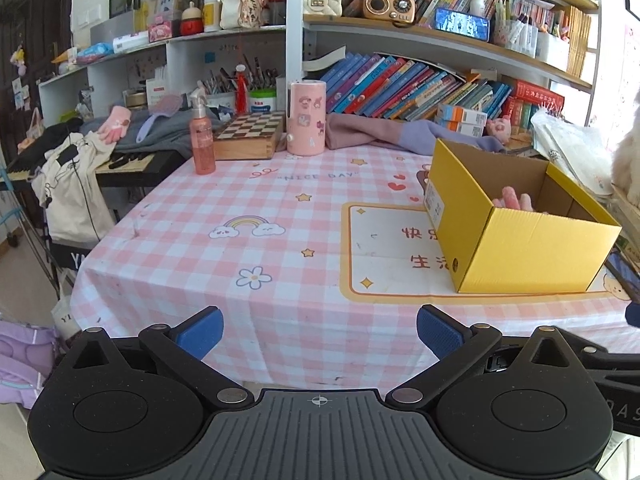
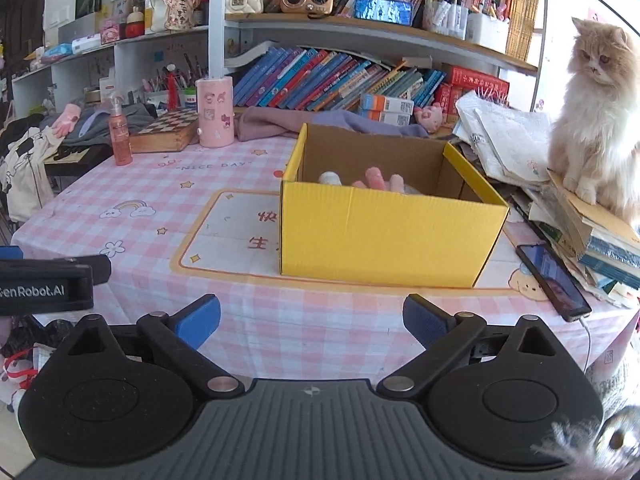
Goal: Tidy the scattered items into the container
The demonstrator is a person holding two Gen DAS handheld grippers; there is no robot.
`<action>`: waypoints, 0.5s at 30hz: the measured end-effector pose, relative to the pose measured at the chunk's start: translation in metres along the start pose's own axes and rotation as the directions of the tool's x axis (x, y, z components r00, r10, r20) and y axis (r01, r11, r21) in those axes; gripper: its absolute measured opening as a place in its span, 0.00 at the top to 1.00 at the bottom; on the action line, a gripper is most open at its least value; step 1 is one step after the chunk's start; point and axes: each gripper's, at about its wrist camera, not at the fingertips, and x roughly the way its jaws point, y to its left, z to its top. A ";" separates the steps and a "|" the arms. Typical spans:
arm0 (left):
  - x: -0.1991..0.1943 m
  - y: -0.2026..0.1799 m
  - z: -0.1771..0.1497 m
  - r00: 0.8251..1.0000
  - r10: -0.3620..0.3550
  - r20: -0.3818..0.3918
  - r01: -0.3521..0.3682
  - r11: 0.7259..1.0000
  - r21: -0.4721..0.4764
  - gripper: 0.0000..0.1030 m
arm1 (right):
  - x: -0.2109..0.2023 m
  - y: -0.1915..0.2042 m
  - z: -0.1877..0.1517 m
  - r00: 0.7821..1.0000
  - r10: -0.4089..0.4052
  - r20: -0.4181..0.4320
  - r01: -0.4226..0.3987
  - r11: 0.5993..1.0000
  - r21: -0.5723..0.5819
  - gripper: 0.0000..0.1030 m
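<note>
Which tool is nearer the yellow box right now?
Right. The right tool sits open directly in front of the yellow box; the left tool, also open, is off to the box's left, farther away.

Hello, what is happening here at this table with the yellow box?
A person is tidying scattered items into the yellow box with two handheld grippers. Both the left gripper and the right gripper hover open and empty over the checked tablecloth, short of the box. A pink glove and something white already lie inside. Another pink glove lies on clothes at the far left. A cat sits on stacked books, watching.
</note>
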 end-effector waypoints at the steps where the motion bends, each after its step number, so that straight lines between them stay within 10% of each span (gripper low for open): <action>1: 0.000 0.000 0.000 1.000 -0.002 -0.001 0.002 1.000 0.001 0.00 | 0.000 0.000 0.000 1.000 0.001 -0.001 -0.001 1.000 0.001 0.04; 15: 0.008 -0.005 -0.001 0.995 -0.012 -0.102 0.015 0.999 0.030 0.00 | 0.006 -0.003 0.000 0.998 -0.010 -0.055 0.013 0.999 0.042 0.03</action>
